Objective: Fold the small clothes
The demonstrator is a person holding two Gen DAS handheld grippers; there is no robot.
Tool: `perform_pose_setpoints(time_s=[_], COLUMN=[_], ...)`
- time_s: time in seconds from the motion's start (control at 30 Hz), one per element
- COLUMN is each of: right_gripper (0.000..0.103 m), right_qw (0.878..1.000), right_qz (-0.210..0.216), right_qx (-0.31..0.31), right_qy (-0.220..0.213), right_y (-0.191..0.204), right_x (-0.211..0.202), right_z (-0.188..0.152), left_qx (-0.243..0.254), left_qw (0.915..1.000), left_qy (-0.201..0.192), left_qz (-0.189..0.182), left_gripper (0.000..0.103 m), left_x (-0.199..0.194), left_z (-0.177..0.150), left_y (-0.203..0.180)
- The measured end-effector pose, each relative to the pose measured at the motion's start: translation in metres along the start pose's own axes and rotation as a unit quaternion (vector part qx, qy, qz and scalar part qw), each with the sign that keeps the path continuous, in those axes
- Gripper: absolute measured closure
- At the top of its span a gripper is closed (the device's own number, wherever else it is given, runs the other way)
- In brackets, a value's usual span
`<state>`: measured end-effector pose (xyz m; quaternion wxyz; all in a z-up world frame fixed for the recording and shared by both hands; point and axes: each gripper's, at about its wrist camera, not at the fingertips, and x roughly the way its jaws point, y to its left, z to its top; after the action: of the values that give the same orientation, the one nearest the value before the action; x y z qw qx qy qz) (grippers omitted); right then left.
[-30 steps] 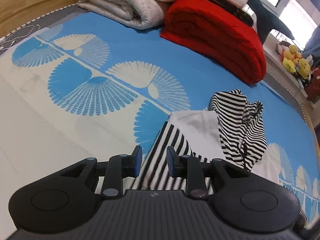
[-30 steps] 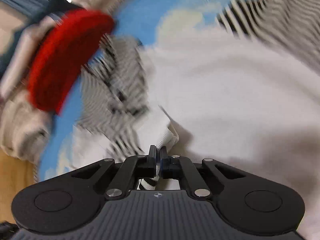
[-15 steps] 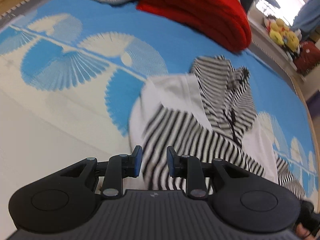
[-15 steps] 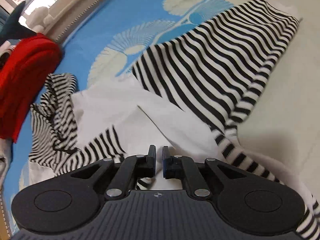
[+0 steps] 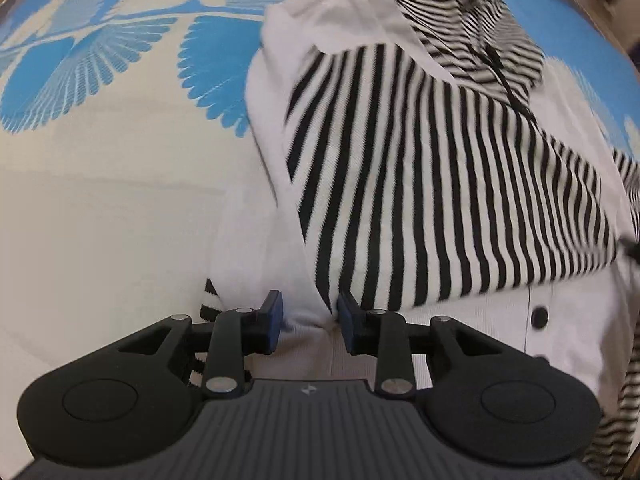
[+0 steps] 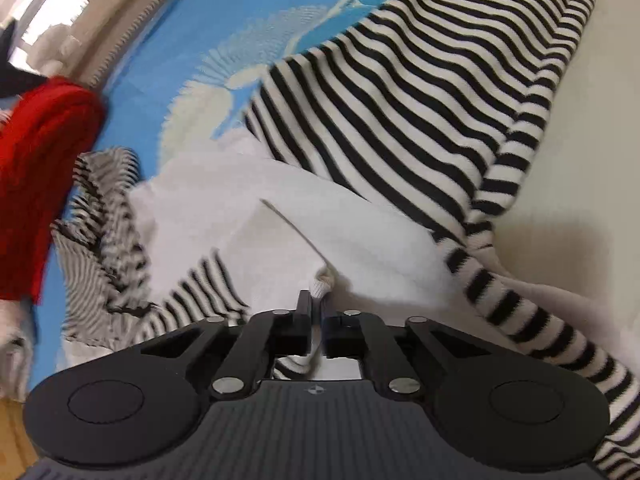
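A small white garment with black-and-white striped sleeves and hood [image 5: 440, 184] lies on the bed. One striped sleeve is folded across its white body. My left gripper [image 5: 310, 312] is open, its jaws on either side of the garment's white lower edge, just above the cloth. My right gripper [image 6: 316, 312] is shut on a white ribbed edge of the garment [image 6: 320, 284]. The other striped sleeve [image 6: 420, 92] stretches away to the upper right in the right wrist view.
The bedsheet [image 5: 100, 80] is blue and cream with a fan pattern. A folded red blanket [image 6: 36, 184] lies at the left of the right wrist view, beyond the striped hood [image 6: 100, 208]. Black buttons [image 5: 540, 316] show on the garment's front.
My left gripper has moved forward and down onto the garment, which now fills its view. My right gripper has closed fully on the white edge and come lower over the cloth.
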<state>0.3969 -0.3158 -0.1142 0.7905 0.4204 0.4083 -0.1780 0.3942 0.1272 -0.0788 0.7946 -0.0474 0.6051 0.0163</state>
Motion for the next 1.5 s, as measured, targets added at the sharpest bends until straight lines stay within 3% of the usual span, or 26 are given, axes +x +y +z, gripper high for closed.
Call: perform_pose_setpoints(time_s=[0.1, 0.17, 0.27, 0.33, 0.47, 0.5, 0.57, 0.6, 0.63, 0.67, 0.7, 0.83, 1.0, 1.3, 1.5], right_gripper=[0.1, 0.1, 0.099, 0.093, 0.091, 0.088, 0.081, 0.074, 0.073, 0.074, 0.078, 0.066, 0.062, 0.062, 0.062], right_qw=[0.998, 0.996, 0.993, 0.991, 0.986, 0.987, 0.995, 0.996, 0.995, 0.994, 0.995, 0.994, 0.994, 0.992, 0.99], right_qz=[0.004, -0.026, -0.09, -0.105, -0.06, -0.038, 0.003, 0.004, -0.011, -0.035, -0.035, -0.028, -0.011, -0.075, -0.105], right_qx=[-0.01, -0.02, -0.035, -0.038, -0.083, -0.088, -0.087, -0.084, -0.083, -0.08, -0.071, -0.101, -0.102, -0.052, -0.033], right_qy=[-0.055, -0.08, -0.06, -0.068, -0.131, -0.128, -0.052, -0.006, 0.047, 0.065, 0.053, 0.002, -0.032, -0.086, -0.085], right_y=[0.003, 0.003, -0.002, -0.004, 0.01, 0.012, 0.011, 0.008, 0.003, -0.002, -0.007, 0.006, -0.004, -0.08, -0.119], right_x=[-0.025, -0.034, -0.024, -0.025, -0.046, -0.046, -0.027, -0.015, 0.001, 0.008, 0.004, -0.02, -0.041, -0.063, -0.064], right_z=[0.003, 0.0, -0.001, 0.0, -0.001, -0.001, 0.001, 0.002, 0.002, 0.001, 0.003, 0.014, 0.042, 0.112, 0.137], left_qx=[-0.002, -0.001, 0.014, 0.005, -0.004, -0.006, -0.007, -0.005, -0.003, -0.005, -0.007, 0.004, 0.039, 0.098, 0.115], left_qw=[0.9999, 0.9995, 0.9984, 0.9979, 0.998, 0.9983, 0.9994, 0.9998, 1.0, 1.0, 0.9999, 0.9987, 0.9944, 0.9874, 0.9862], left_qy=[-0.006, -0.024, -0.053, -0.059, -0.052, -0.044, -0.021, -0.011, -0.006, -0.004, -0.005, -0.049, -0.096, -0.123, -0.118], left_qz=[-0.011, -0.021, -0.012, -0.025, -0.036, -0.036, -0.027, -0.015, -0.007, -0.006, -0.006, -0.017, -0.019, -0.016, -0.014], left_gripper=[0.068, 0.069, 0.068, 0.068, 0.068, 0.068, 0.068, 0.068, 0.068, 0.068, 0.068, 0.065, 0.053, 0.049, 0.049], left_x=[-0.007, -0.018, -0.03, -0.033, -0.026, -0.021, -0.01, -0.005, -0.002, -0.001, -0.003, -0.026, -0.052, -0.061, -0.053], left_z=[0.004, 0.009, 0.015, 0.017, 0.017, 0.016, 0.013, 0.012, 0.011, 0.011, 0.012, 0.02, 0.026, 0.023, 0.021], left_y=[-0.002, -0.009, -0.016, -0.015, -0.016, -0.016, -0.016, -0.016, -0.016, -0.016, -0.017, -0.03, -0.065, -0.127, -0.146])
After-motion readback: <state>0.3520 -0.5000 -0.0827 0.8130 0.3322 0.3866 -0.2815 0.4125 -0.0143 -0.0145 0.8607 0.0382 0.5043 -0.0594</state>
